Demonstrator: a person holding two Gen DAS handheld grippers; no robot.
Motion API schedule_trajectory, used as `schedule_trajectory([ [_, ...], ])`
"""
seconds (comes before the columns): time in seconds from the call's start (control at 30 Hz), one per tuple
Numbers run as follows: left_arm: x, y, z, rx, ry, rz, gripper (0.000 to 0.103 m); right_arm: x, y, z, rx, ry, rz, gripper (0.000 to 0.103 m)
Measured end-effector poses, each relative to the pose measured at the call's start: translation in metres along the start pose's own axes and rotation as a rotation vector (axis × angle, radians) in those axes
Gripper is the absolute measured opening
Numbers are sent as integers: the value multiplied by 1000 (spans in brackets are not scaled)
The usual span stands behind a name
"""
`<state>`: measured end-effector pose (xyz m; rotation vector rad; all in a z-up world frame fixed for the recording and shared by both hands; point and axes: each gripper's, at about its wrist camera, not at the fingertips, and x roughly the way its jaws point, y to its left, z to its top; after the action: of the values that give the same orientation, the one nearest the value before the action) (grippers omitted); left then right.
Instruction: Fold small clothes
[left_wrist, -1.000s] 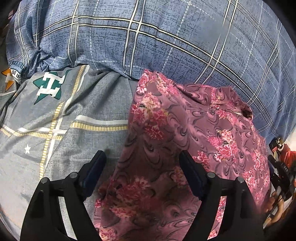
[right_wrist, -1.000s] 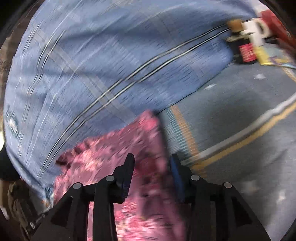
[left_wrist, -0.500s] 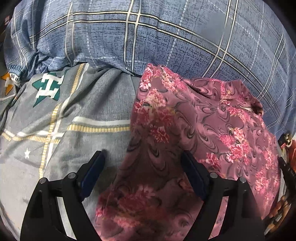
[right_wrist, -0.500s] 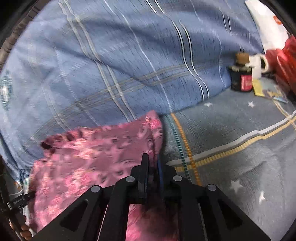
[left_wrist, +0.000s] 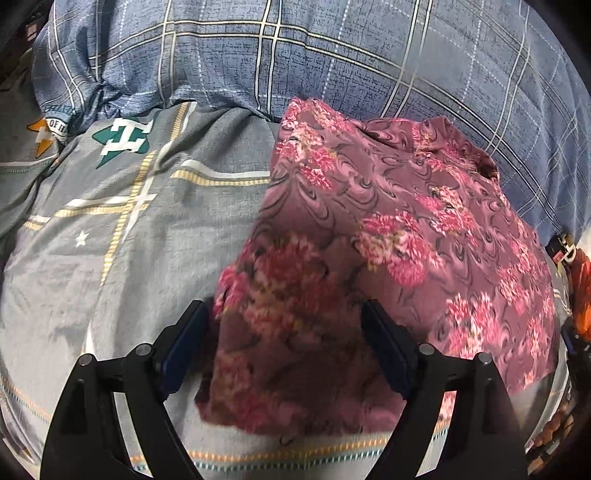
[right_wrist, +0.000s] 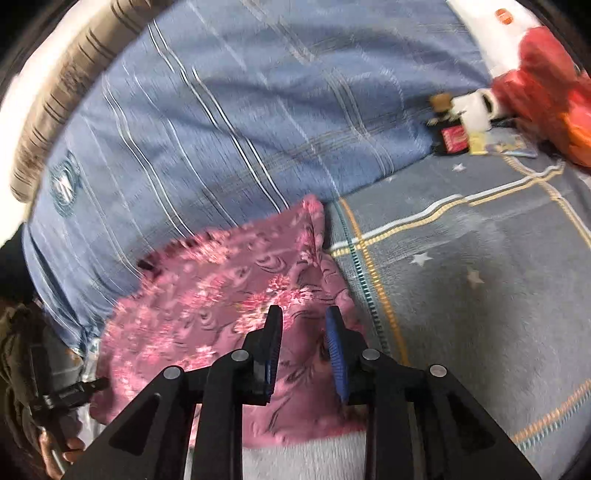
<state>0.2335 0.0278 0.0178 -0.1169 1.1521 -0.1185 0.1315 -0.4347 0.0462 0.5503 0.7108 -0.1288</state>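
A small maroon garment with pink flowers (left_wrist: 388, 236) lies folded on the grey bedsheet (left_wrist: 147, 229), its far edge against a blue plaid pillow. My left gripper (left_wrist: 284, 332) is open, its fingers wide apart over the garment's near left part. In the right wrist view the same garment (right_wrist: 221, 295) lies under my right gripper (right_wrist: 303, 325), which is open with a narrow gap and holds nothing.
The blue plaid pillow (left_wrist: 332, 55) fills the back and shows in the right wrist view (right_wrist: 240, 110). A dark jar, a white cup and red bags (right_wrist: 535, 81) sit at the far right on the sheet (right_wrist: 480, 277). A hand with the other gripper (right_wrist: 55, 406) shows at the left edge.
My right gripper shut on the garment's edge half a second ago and has now opened, letting it go. The garment's near part now lies folded over. My left gripper stayed open.
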Motion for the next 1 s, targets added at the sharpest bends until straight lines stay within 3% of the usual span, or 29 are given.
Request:
schedule_trajectory([
  [0.07, 6, 6, 3, 0, 5, -2, 85, -1, -3, -10, -22, 14, -21, 29],
  [0.17, 6, 6, -8, 7, 21, 4, 85, 17, -4, -26, -66, 111, -91, 26],
  [0.27, 6, 8, -16, 33, 58, 9, 85, 3, 10, -29, -78, 84, -139, 30],
  [0.33, -2, 16, -19, 21, 52, -10, 85, -4, 25, -29, -84, 52, -102, 29],
  [0.5, -21, 66, -18, -118, 28, -74, 85, -4, 109, -57, -287, 49, 1, 44],
  [0.7, -34, 124, -21, -249, 21, -111, 85, 35, 234, -138, -590, 174, 147, 47],
  [0.83, -38, 147, -23, -287, 16, -135, 85, 57, 296, -188, -740, 214, 180, 47],
  [1.0, -37, 167, -21, -303, 8, -149, 85, 74, 347, -229, -925, 197, 139, 56],
])
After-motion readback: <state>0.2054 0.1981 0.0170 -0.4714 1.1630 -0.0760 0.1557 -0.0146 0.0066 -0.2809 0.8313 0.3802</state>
